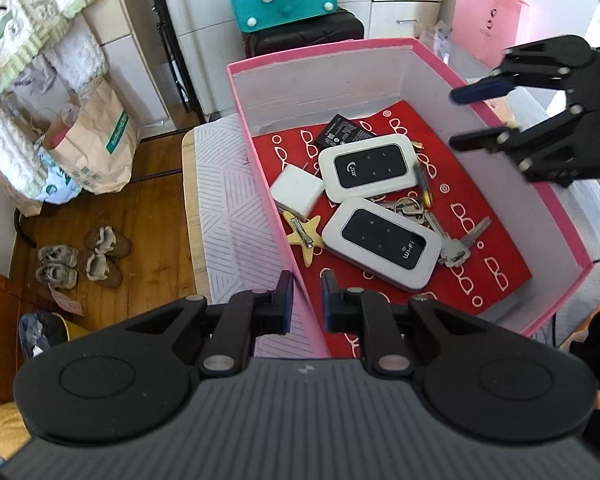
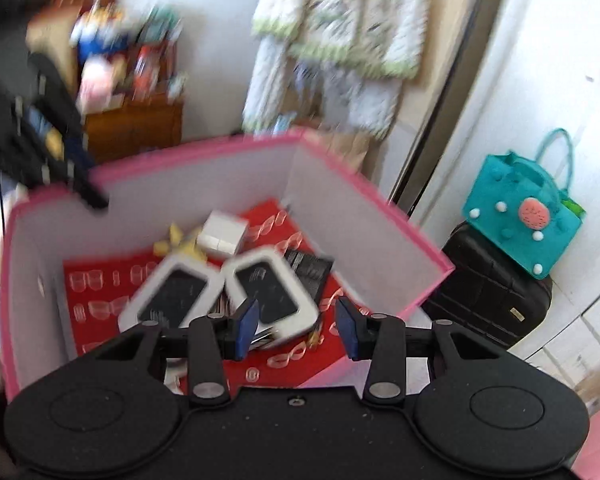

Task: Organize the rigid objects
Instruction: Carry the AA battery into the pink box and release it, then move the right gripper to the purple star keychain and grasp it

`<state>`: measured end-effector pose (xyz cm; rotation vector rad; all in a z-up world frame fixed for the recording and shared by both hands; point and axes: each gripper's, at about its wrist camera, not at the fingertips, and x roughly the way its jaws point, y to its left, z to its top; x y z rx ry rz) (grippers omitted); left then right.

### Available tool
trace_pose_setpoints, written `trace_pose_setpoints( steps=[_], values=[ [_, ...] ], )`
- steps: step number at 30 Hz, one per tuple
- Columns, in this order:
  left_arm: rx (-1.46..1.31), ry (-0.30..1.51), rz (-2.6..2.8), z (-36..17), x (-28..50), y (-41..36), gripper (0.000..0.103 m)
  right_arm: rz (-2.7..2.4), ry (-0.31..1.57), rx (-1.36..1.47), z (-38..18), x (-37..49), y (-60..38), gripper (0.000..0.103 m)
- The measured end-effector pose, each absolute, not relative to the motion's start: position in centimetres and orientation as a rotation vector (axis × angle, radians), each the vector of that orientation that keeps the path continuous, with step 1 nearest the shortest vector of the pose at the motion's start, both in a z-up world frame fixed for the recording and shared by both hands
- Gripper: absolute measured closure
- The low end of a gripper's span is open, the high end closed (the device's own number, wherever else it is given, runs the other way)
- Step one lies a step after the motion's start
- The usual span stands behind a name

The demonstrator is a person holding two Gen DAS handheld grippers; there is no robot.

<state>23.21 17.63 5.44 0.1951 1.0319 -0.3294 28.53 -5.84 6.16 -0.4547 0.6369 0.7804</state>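
The left gripper straddles the near-left wall of the pink-rimmed cardboard box with fingers slightly apart, not touching it, while the right gripper hangs over the box, fingers spread and empty. Inside on the red patterned lining lie two white pocket routers side by side, a white charger cube, a yellow star clip, a black battery and metal keys.

Straddling the near-left wall of the pink box — left gripper, fingers apart; two white routers inside.
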Motion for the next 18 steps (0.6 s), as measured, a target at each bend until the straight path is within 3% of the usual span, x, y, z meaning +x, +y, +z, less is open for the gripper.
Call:
trace_pose_setpoints(
  steps=[5,10,18],
  values=[
    [0.181,1.006,-0.28,5.2,22.8,17.3,0.09,0.728,0.54,-0.141,7.9,26.6,-11.1,0.055],
    [0.158,0.976,-0.232,5.1,22.5,17.0,0.09,0.581,0.58,0.129,5.1,24.2,-16.3,0.054],
    [0.126,0.941,-0.194,4.7,21.9,17.0,0.09,0.334,0.667,0.15,-0.1,21.2,-18.9,0.054]
  ],
)
